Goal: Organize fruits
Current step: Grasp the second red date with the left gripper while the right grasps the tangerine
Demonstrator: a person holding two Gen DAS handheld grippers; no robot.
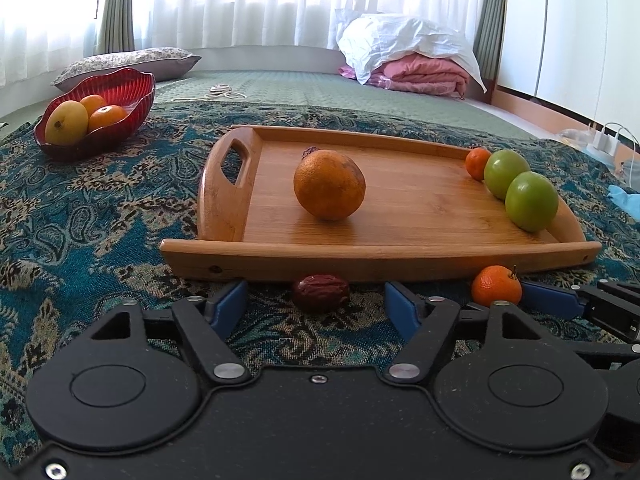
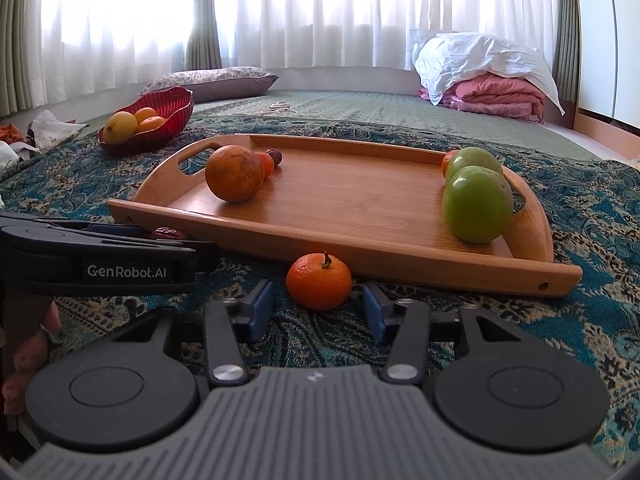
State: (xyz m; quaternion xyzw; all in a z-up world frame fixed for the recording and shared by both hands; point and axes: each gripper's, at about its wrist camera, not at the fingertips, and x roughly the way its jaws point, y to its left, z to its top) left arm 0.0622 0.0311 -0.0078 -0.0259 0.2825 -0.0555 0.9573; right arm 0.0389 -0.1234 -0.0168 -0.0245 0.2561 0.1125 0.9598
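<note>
A wooden tray [image 1: 400,216] [image 2: 360,208] lies on the patterned cloth. It holds a large orange [image 1: 329,185] [image 2: 235,173], two green apples [image 1: 531,201] [image 2: 477,204], a small tangerine [image 1: 477,163] and a red date [image 2: 275,156]. A loose red date [image 1: 320,293] lies on the cloth in front of the tray, between the fingers of my open left gripper [image 1: 316,308]. A loose tangerine [image 2: 319,281] [image 1: 496,286] lies between the fingers of my open right gripper [image 2: 318,310]. Neither gripper touches its fruit.
A red glass bowl [image 1: 120,92] [image 2: 168,104] with a mango and oranges stands at the far left. A pillow [image 1: 128,60], a cable [image 1: 224,92] and folded pink bedding [image 1: 424,76] lie on the bed behind. The left gripper's body [image 2: 100,252] is beside the right one.
</note>
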